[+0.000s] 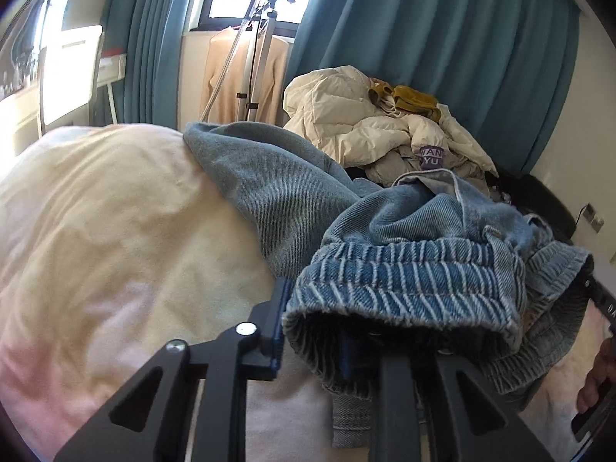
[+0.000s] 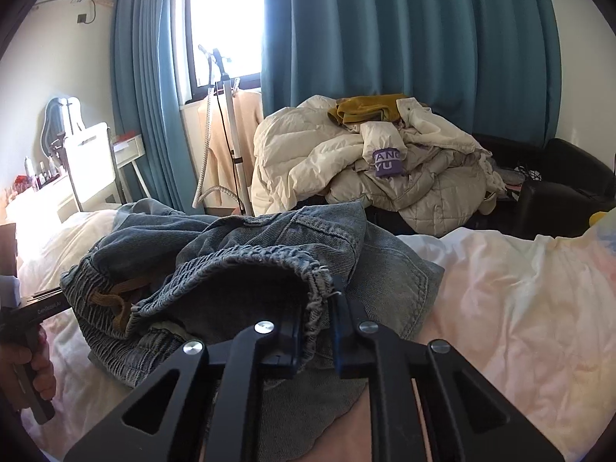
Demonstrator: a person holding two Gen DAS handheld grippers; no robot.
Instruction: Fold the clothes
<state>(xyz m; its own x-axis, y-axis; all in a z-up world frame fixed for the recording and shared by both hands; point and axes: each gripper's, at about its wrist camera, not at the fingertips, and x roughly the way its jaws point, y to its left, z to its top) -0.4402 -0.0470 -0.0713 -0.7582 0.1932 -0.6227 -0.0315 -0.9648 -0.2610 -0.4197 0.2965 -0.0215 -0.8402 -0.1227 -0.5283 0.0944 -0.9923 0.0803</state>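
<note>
Blue denim jeans with an elastic waistband lie bunched on a bed with a pale pink and cream cover. My left gripper is shut on one edge of the waistband; cloth hides its right finger. In the right wrist view, my right gripper is shut on the opposite edge of the waistband, which gapes between the two grippers. A tan drawstring shows inside. The jeans spread under and behind the right gripper. The other gripper and its hand show at each view's edge.
Beyond the bed, a pile of cream padded jackets with a mustard garment on top sits on dark furniture. Teal curtains hang behind. A steamer stand with a beige sweater is by the window; a white desk is far left.
</note>
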